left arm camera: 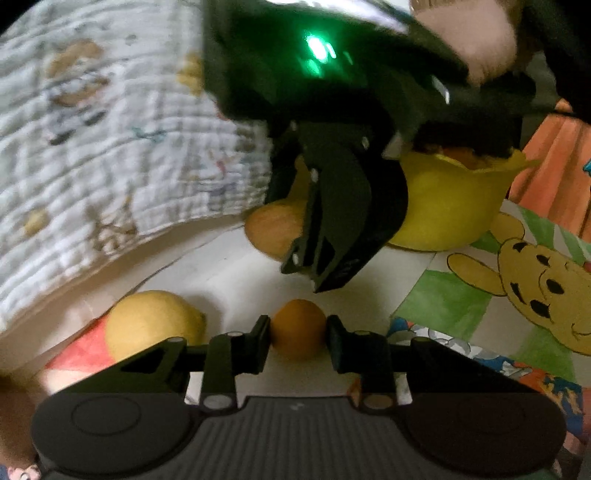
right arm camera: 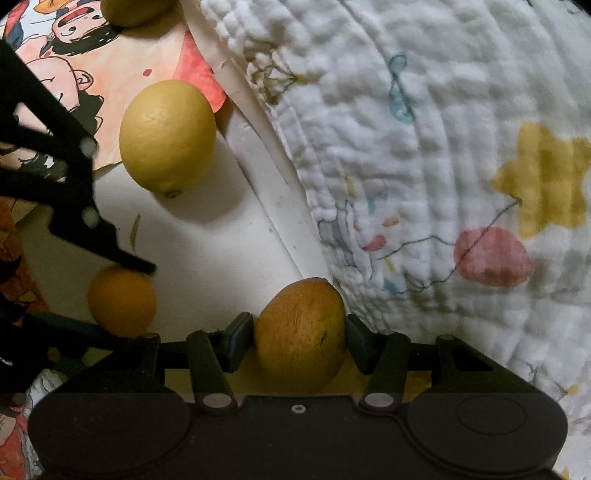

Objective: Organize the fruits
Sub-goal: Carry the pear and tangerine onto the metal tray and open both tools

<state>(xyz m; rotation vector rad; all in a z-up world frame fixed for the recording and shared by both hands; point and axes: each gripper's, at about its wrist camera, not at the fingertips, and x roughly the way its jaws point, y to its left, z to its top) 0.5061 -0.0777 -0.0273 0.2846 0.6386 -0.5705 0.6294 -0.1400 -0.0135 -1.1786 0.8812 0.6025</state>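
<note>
In the left wrist view my left gripper (left arm camera: 298,341) is shut on a small orange (left arm camera: 298,325) that rests on the white surface. A yellow lemon (left arm camera: 155,325) lies just left of it. Beyond, my right gripper (left arm camera: 314,269) points down beside a yellow-brown pear (left arm camera: 271,232), in front of a yellow bowl (left arm camera: 454,206) that holds orange fruit. In the right wrist view my right gripper (right arm camera: 300,341) has both pads against that pear (right arm camera: 301,332). The lemon (right arm camera: 168,136) and the small orange (right arm camera: 122,301) lie to the left, with the left gripper's black fingers (right arm camera: 122,258) around the orange.
A white quilted blanket (left arm camera: 110,129) (right arm camera: 424,147) bulges along one side, touching the pear. Cartoon-printed sheets (left arm camera: 535,280) (right arm camera: 74,74) cover the surface around the white patch. Another yellowish fruit (right arm camera: 136,11) sits at the far edge. A person's hand (left arm camera: 480,40) holds the right gripper.
</note>
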